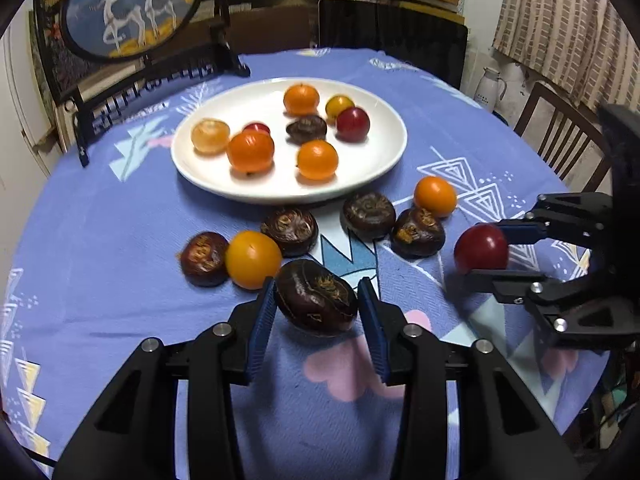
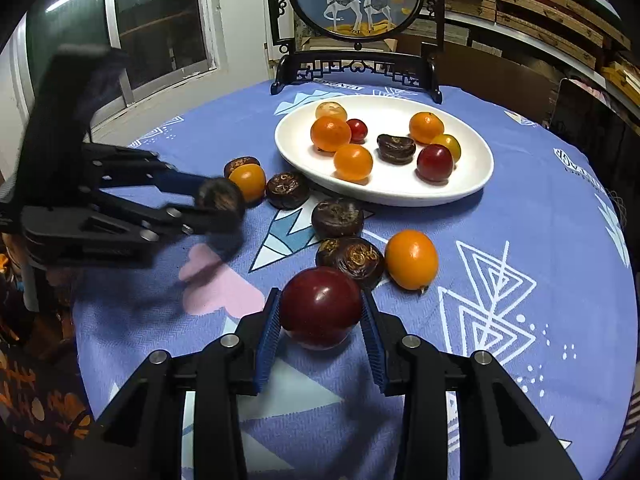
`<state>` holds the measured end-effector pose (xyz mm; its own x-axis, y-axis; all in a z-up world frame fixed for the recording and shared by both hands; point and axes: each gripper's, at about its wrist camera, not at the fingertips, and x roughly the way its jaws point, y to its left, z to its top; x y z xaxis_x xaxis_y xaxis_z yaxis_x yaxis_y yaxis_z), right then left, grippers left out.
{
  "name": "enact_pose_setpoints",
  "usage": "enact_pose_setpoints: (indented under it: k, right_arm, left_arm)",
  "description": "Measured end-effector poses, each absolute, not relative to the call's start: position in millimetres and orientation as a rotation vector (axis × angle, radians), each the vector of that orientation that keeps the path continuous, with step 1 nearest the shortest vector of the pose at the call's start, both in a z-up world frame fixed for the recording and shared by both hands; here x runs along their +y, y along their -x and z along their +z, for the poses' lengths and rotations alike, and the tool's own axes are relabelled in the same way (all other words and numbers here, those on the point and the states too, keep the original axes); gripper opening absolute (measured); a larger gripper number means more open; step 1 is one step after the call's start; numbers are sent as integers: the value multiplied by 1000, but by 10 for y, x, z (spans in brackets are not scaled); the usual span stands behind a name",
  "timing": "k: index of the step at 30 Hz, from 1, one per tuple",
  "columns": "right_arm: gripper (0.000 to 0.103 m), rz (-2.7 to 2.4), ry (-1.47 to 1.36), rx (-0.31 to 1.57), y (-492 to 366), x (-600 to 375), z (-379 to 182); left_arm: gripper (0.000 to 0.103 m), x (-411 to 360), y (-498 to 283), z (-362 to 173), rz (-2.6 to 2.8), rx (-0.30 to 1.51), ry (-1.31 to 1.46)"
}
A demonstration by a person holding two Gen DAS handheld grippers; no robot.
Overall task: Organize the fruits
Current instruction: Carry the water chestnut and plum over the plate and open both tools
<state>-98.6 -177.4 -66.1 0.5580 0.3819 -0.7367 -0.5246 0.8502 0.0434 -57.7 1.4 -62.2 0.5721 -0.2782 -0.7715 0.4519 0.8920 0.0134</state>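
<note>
Gripping a dark water chestnut [image 1: 316, 298] just above the tablecloth [image 1: 120, 240], the left gripper [image 1: 318, 304] sits near 1 orange fruit [image 1: 253, 259]. Behind stands the white plate [image 1: 384, 156] holding 8 fruits. Rightward, the right gripper [image 2: 320, 316] clasps a red plum [image 2: 321, 312].

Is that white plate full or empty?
Partly filled: the white plate holds eight small fruits, with bare white showing around them.
</note>
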Motion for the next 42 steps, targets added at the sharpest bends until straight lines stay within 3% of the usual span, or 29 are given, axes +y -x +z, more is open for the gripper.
enact_pose_setpoints:
  k: [9,24,32,42]
  right_arm:
    - [39,536,180,790,965,-1774,-541]
    - [39,477,81,537,237,-1878,436]
    - [39,471,-50,514,-479,-1916,543]
    - [39,503,-93,569,-753,-1802,126]
  left_arm:
    - [40,159,403,-308,-373,797,-207]
    - [41,-87,-487,302,-304,650,-159]
    - [41,-158,-1009,97,-295,702,-109]
    - [41,-126,-1156,-239,-266,752,-126]
